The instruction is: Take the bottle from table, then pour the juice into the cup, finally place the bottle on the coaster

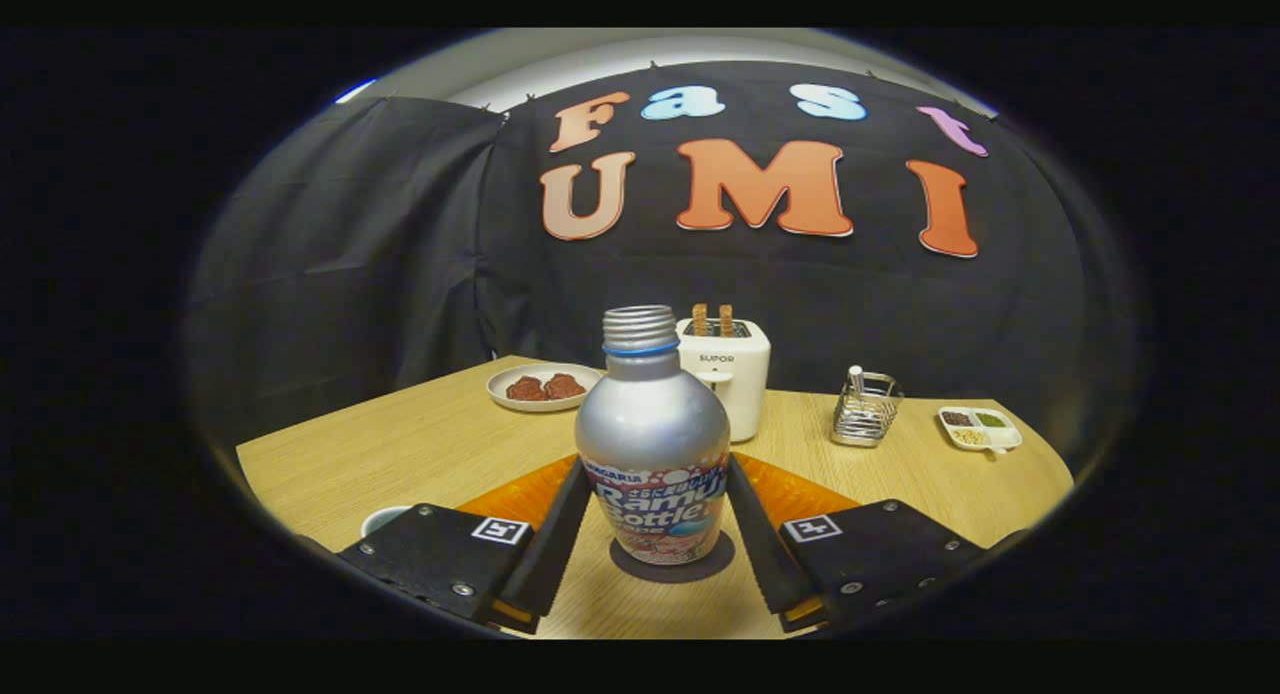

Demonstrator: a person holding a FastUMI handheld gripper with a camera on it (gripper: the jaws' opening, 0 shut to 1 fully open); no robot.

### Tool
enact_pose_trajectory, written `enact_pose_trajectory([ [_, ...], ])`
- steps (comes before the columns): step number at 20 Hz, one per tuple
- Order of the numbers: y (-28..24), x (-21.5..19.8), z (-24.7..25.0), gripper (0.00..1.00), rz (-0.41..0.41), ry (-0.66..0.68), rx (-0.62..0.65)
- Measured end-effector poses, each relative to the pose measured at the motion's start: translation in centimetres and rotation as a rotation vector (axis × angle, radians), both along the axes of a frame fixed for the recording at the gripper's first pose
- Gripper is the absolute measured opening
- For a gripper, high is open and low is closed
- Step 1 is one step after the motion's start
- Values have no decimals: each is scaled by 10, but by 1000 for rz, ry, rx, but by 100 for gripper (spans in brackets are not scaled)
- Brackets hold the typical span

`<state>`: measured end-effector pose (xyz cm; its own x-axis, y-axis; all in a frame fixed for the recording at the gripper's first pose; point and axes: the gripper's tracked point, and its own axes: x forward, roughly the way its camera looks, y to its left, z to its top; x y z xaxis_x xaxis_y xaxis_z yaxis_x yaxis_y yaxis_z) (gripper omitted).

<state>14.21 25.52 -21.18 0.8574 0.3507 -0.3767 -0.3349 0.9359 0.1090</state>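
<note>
The bottle (655, 444) stands upright on a dark round coaster (672, 566) on the wooden table (400, 444). It is silver, uncapped, with a threaded neck, a blue ring below the thread and a printed label round its lower body. The gripper (655, 514) is set around it: one finger lies along each side of the labelled part, both touching or all but touching the label. Whether they press on it cannot be told. The opening between the fingers is about the width of the bottle.

An orange mat (800, 494) lies under and behind the fingers. The rim of a cup (383, 519) shows just beside the left finger's mount, on the table near its front edge.

Beyond the bottle, a white toaster (730, 379) stands with two slices in its slots. To its left sits a plate (540, 389) bearing two dark brown pieces. To the right are a wire basket (866, 409) with a white item upright in it, and further right a small divided dish (980, 429) holding portions of differing colours.
</note>
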Motion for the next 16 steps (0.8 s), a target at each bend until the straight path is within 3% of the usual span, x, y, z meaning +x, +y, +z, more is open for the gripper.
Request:
enact_pose_trajectory([
  [16,3,5,-35,79,-33,45,17],
])
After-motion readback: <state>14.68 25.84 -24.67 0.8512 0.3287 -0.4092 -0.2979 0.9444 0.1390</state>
